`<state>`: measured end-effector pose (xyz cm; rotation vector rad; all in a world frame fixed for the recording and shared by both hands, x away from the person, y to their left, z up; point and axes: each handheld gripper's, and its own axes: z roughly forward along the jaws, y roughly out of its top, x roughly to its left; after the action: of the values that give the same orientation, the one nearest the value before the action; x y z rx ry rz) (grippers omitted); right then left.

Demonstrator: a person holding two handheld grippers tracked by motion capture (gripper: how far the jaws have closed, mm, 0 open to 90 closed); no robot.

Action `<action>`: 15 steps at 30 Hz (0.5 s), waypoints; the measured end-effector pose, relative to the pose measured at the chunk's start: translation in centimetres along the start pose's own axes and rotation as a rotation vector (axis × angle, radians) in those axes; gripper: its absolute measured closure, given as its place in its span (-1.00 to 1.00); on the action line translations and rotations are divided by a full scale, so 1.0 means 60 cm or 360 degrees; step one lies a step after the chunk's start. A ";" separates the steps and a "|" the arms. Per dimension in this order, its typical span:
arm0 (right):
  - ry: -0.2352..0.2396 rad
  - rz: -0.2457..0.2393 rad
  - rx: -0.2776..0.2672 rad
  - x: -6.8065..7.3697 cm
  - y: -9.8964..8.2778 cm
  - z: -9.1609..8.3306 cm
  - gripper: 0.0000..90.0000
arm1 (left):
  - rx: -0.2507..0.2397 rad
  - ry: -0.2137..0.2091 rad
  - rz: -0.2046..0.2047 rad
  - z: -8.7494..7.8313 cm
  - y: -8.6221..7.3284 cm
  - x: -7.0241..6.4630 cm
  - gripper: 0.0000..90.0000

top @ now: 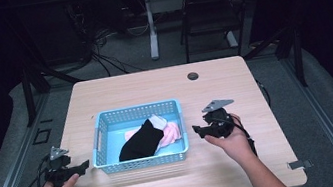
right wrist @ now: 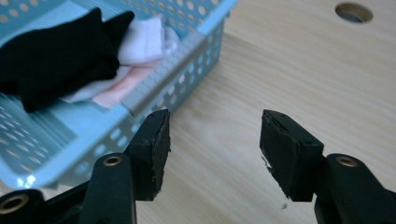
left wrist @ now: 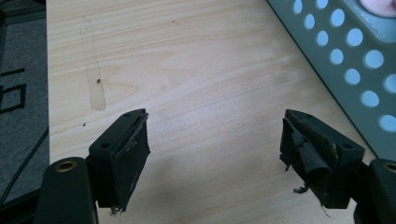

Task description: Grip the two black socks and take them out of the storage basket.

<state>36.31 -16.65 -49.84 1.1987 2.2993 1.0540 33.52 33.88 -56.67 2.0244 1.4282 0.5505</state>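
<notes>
A light blue perforated basket [top: 101, 134] sits in the middle of the wooden table. Inside lie a black sock [top: 140, 141], a pink sock [top: 171, 134] and a white one [top: 157, 120]. My left gripper [top: 85, 166] rests at the basket's left front corner, open and holding nothing; its own view has the jaws [left wrist: 215, 140] wide over bare wood beside the basket wall [left wrist: 355, 60]. My right gripper [top: 195, 130] hovers just right of the basket, open with nothing between its fingers [right wrist: 215, 140]. The black sock [right wrist: 56, 56] and the white sock [right wrist: 144, 39] lie beyond its left jaw.
The table [top: 162, 81] has a round cable hole [top: 193, 75] at the back middle. A dark chair [top: 212, 10] and a white table leg [top: 150, 25] stand beyond the far edge. A small metal clip [top: 299, 164] lies near the front right corner.
</notes>
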 end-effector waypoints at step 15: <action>0.0186 -0.0061 0.0034 0.054 0.096 0.049 0.08 | -0.0004 -0.0007 0.0007 0.001 0.001 -0.002 -0.47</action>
<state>39.35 -10.57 -47.40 1.1241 2.4174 1.1158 33.53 33.76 -56.66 2.0257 1.4204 0.5494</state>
